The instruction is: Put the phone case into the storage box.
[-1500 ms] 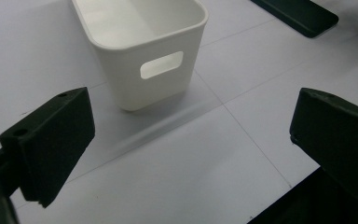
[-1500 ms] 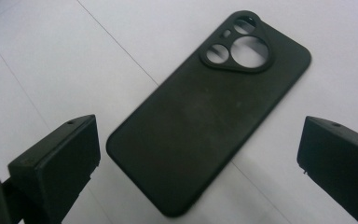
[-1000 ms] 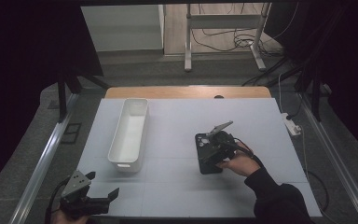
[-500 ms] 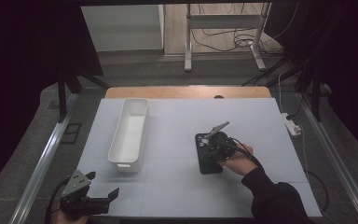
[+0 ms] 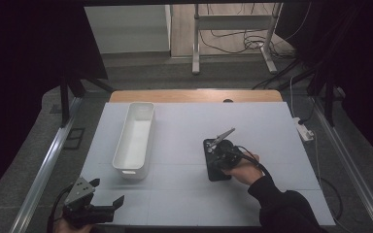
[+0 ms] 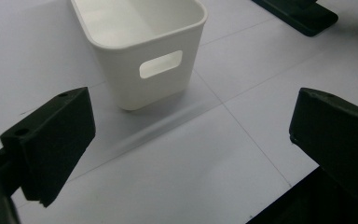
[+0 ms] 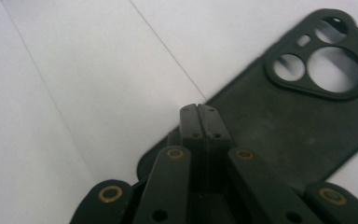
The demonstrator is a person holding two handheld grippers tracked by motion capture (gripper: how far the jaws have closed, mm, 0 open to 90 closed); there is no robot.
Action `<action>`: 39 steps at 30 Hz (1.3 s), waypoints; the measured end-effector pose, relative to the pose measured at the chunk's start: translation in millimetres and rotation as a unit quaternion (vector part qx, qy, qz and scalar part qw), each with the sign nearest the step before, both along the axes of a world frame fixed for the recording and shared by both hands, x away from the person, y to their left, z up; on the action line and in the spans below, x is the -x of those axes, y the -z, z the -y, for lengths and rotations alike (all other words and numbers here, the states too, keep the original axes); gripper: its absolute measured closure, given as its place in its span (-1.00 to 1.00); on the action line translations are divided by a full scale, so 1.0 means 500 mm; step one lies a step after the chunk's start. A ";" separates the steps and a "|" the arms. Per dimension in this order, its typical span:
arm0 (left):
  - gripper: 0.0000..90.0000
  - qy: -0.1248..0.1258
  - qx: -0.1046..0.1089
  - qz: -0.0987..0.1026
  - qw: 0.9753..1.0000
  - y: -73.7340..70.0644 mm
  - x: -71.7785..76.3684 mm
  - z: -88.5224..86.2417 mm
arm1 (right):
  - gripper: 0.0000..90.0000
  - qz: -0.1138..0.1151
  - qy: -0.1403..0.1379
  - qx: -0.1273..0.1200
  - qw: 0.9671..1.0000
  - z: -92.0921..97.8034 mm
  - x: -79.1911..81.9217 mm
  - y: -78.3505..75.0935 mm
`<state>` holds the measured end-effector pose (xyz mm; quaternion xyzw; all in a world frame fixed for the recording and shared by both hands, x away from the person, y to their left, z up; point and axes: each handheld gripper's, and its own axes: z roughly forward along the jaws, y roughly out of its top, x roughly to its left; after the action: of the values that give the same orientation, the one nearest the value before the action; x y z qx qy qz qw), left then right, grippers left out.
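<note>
**Inventory: two claws, one phone case, one bin**

High view. Item one: a flat black rubbery phone case (image 5: 217, 162), rectangular with rounded corners, lying on the pale grey matte table (image 5: 184, 131) right of centre. My right claw (image 5: 212, 156) is planted on it, my right hand (image 5: 243, 169) wrapped round the grip from the near-right side, dark sleeve running to the bottom edge, cable looping beside the wrist, grey three-cornered plate tilted up behind. Item two: a long white smooth plastic bin (image 5: 136, 138) with rounded corners, standing left of centre, well apart from the case, lengthwise away from me. My left claw (image 5: 104, 206) sits low at the near-left corner of the table, jaws pointing right.

Left gripper view. My left claw (image 6: 191, 140) is released: its two blocky black jaws stand wide apart with nothing between them, above bare table. Ahead stands the white bin's short end, with an oblong handle cut-out. A corner of the black case lies at the top right.

Right gripper view. My right claw (image 7: 199, 112) is clenched: both jaws are pressed together, their tip over the case's near edge. The case lies flat, matte and finely grained, with a raised camera island of round and oval cut-outs at its far end. Whether the jaws pinch the case's rim I cannot tell.
</note>
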<state>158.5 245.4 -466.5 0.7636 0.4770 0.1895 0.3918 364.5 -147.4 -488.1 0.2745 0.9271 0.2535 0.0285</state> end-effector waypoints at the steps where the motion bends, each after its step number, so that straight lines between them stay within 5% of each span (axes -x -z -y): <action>1: -0.98 0.000 0.000 0.000 1.000 0.000 0.000 0.000 | 0.98 0.001 -0.003 -0.001 1.000 -0.004 0.002 0.001; 20: -0.97 0.002 -0.002 -0.002 1.000 0.000 -0.001 0.001 | 0.98 -0.012 -0.034 0.017 0.999 -0.052 0.034 0.034; 39: -0.97 0.004 0.002 -0.002 1.000 0.000 -0.001 -0.001 | 0.98 -0.014 -0.010 0.026 1.000 0.007 0.027 0.035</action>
<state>158.9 245.7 -466.7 0.7648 0.4755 0.1855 0.3931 351.1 -151.1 -505.5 0.2680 0.9365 0.2253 0.0199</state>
